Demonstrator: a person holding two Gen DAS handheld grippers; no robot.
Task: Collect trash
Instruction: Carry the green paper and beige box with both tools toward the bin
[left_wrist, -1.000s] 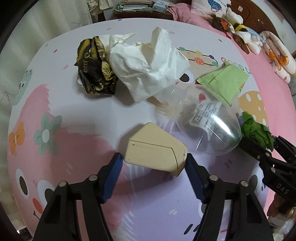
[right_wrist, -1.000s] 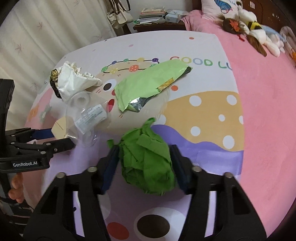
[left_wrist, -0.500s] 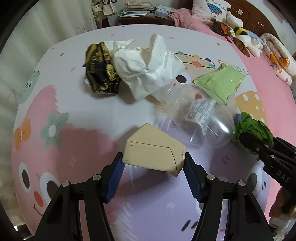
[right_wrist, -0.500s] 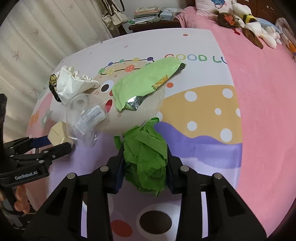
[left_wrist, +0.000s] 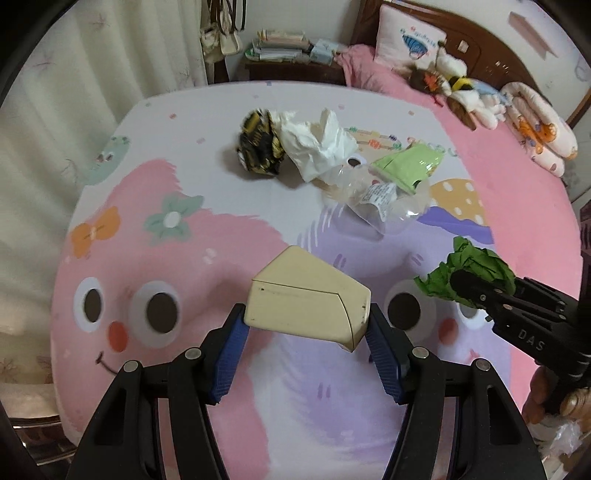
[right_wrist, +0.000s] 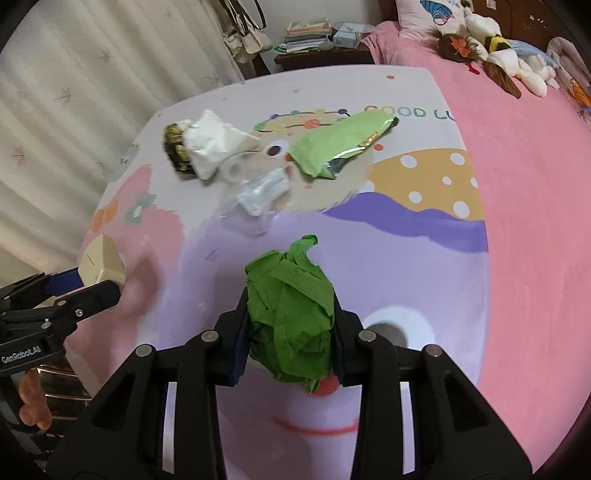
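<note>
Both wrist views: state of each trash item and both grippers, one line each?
Left gripper: shut on beige box.
Beige box: held, off the bed.
Right gripper: shut on green paper ball.
Green paper ball: crumpled, held.
White tissue: crumpled, lying on bed.
Black wrapper: crumpled, lying.
Clear bottle: lying on side.
Green packet: torn open, lying flat.

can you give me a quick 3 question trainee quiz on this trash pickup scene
1. True or false: the left tongs grip a beige cardboard box.
2. What do the right tongs hold? A) crumpled green paper ball B) flat green foil wrapper C) crumpled white tissue
3. Fill in: the black and yellow crumpled wrapper lies touching the white ____.

Key: 1 true; 2 A; 3 tissue
</note>
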